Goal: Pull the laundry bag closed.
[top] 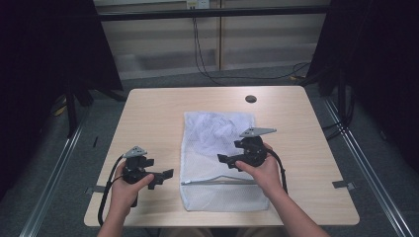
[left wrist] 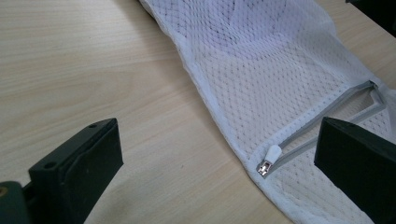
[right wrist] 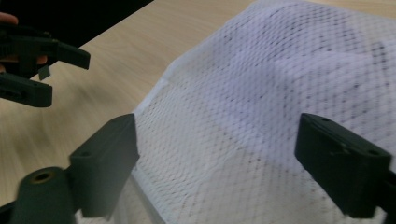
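Both tools gape wide, gripping nothing — left tool (top: 167,176) beside, right tool (top: 223,159) above the white mesh zip-up laundry bag (top: 218,148) — flat on the pale wooden tabletop (top: 148,118).

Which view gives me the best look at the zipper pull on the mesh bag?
The left gripper view: the zipper pull sits close and sharp at the end of the partly open zipper. The high view shows the zipper as a thin line. The right gripper view shows plain mesh.
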